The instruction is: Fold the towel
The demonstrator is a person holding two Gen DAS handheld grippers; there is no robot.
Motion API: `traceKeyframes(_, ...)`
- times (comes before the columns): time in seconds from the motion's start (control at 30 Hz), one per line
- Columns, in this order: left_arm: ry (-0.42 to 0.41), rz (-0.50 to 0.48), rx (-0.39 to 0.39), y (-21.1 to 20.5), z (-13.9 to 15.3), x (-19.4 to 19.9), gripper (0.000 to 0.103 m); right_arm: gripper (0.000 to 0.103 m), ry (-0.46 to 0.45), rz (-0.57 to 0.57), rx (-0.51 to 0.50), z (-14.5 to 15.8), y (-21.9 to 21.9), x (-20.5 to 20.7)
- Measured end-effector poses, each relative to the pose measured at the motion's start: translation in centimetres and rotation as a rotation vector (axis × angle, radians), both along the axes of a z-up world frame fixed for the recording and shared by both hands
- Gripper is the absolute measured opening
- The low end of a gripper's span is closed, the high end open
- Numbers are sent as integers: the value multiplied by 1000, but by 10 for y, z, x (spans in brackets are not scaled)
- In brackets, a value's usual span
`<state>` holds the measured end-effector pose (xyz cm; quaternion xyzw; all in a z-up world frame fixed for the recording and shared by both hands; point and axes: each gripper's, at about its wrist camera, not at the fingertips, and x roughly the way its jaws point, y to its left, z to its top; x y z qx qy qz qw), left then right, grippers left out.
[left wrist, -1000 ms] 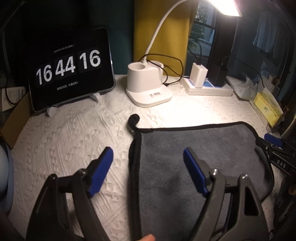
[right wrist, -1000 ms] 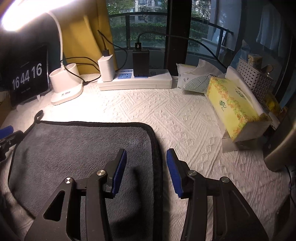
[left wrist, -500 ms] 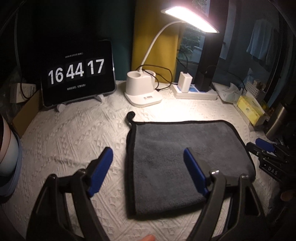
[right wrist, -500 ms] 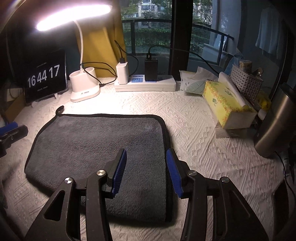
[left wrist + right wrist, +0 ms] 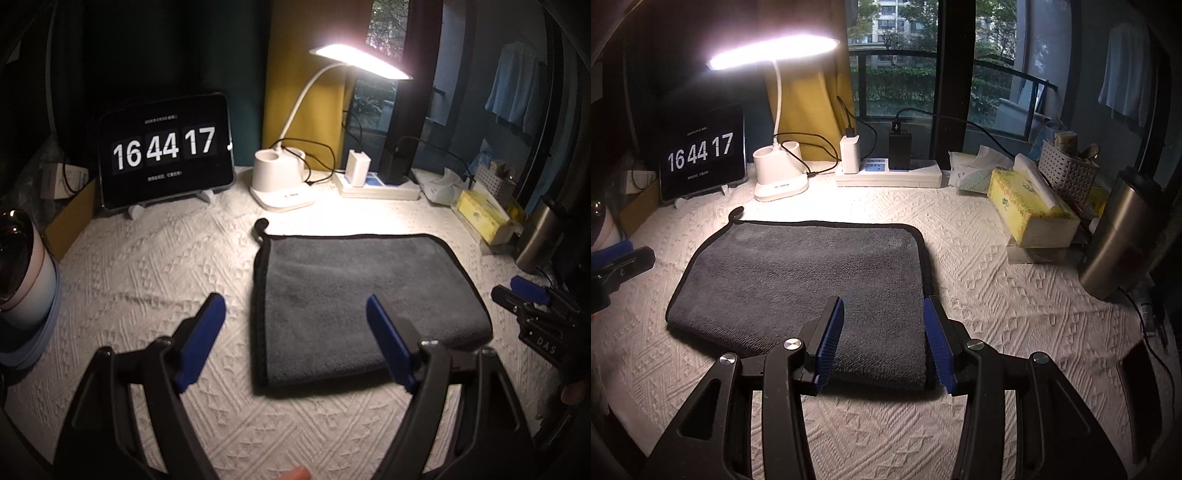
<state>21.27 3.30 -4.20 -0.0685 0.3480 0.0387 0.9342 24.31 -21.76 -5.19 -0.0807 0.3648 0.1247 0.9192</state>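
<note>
White tablecloth [image 5: 997, 295], folded grey towel [image 5: 798, 280], both hand-held grippers parted, empty

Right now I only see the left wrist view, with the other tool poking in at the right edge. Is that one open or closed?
Observer: Open. In the right wrist view, the right tool has its blue pads apart, gripping nothing. It is pointed at the right side of the towel.
Operator: Is anything lying beyond it that I can't see?
Observer: Yes, a dark flat device, maybe a phone. It lies at the far right, nearer the camera than the steel flask.
Operator: And outside the window?
Observer: An apartment block stands beyond the trees.
</note>
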Motion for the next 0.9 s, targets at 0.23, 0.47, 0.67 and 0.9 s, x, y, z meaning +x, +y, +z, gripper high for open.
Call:
traceKeyframes(0.23, -28, -9, 15, -6, 8, -25, 80, 47, -26, 15, 3, 9, 3, -23)
traceKeyframes(0.47, -41, -21, 10, -12, 12, -47, 80, 47, -56, 25, -10, 18, 3, -46)
traceKeyframes(0.67, -70, -33, 23, -16, 21, -65, 80, 47, -77, 25, -12, 26, 2, -65)
traceKeyframes(0.9, -103, -34, 7, -20, 27, -87, 80, 47, -97, 22, -12, 34, -2, -85)
